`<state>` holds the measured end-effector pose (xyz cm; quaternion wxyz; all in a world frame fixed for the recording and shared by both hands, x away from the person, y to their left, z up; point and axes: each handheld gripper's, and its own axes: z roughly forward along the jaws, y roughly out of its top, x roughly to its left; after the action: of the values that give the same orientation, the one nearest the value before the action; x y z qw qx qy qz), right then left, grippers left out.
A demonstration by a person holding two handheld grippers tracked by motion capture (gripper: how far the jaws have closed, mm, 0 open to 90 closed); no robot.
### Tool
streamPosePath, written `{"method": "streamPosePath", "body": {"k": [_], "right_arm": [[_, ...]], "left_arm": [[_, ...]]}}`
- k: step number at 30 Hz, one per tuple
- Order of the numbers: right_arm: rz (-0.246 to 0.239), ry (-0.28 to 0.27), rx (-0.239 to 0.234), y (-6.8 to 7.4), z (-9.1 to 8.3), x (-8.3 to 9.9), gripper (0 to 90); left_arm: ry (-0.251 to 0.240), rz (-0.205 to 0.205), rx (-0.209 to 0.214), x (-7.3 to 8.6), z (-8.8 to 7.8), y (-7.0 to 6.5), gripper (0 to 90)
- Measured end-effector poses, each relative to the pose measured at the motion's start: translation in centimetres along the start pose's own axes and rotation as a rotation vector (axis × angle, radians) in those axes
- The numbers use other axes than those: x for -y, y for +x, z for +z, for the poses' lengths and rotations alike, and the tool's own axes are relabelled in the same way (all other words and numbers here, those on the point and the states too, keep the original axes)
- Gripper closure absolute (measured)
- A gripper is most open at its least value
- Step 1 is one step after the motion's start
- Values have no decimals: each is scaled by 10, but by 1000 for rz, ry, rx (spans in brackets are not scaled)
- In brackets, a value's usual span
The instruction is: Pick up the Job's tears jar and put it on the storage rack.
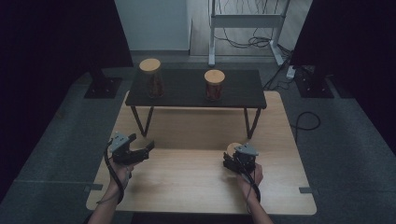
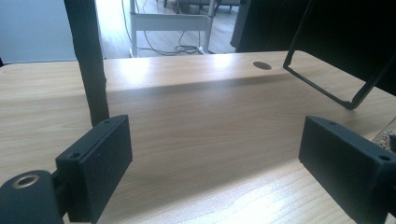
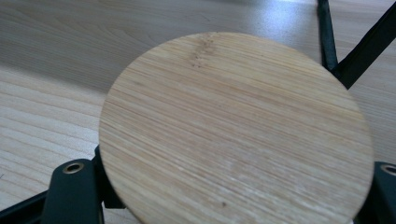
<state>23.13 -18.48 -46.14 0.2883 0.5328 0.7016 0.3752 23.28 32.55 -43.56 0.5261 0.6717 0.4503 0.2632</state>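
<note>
A jar with a round bamboo lid stands on the light wooden table, right of the middle. My right gripper is at this jar. In the right gripper view the lid covers most of the picture, and the jaws sit low on either side beneath its rim, shut on the jar body. My left gripper hovers over the left part of the table. Its two black jaws stand wide apart in the left gripper view, with bare wood between them.
A low black shelf on thin black legs stands across the far half of the table. It carries a tall jar and a shorter jar, both with bamboo lids. A white desk frame and cables lie beyond.
</note>
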Motion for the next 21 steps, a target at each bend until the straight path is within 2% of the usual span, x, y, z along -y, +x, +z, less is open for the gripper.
{"method": "streamPosePath", "body": {"k": [15,21], "right_arm": [[13,-16,3,-2,-1,3,251],[-3,-33,1,-1,-4,4,251]], "left_arm": [[-4,1,1,0,-1,0,91],[-4,3,1,0,-1,-1,91]]}}
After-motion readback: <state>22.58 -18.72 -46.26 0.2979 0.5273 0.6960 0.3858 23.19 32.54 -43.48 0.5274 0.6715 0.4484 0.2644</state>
